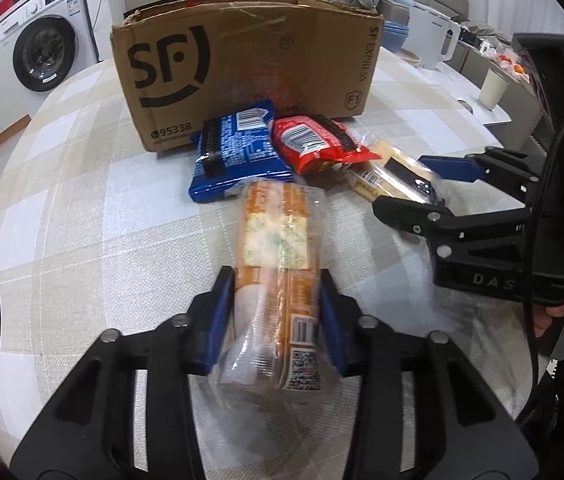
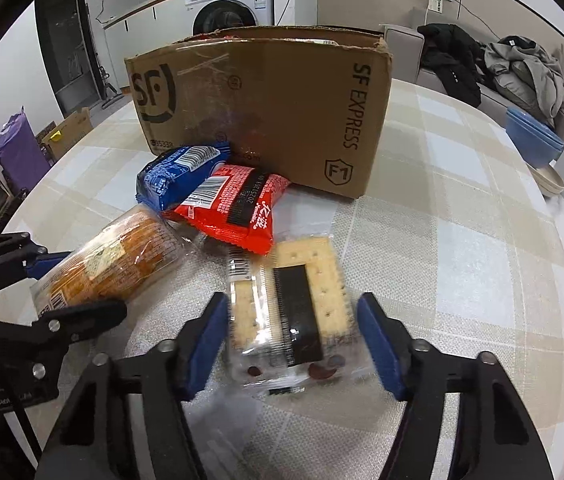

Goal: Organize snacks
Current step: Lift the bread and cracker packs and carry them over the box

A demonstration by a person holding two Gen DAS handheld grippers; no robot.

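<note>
the left gripper (image 1: 277, 304) points down, its blue pads squeezed tight on what sits between them. the right gripper (image 2: 294, 332) points down too, just beside it, its pads (image 2: 378, 344) less tight, one not touching.

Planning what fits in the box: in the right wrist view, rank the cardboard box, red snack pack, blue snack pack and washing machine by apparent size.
1. cardboard box
2. red snack pack
3. blue snack pack, partly covered by the red one, so those two are close
4. washing machine, small only because it is far away
</note>
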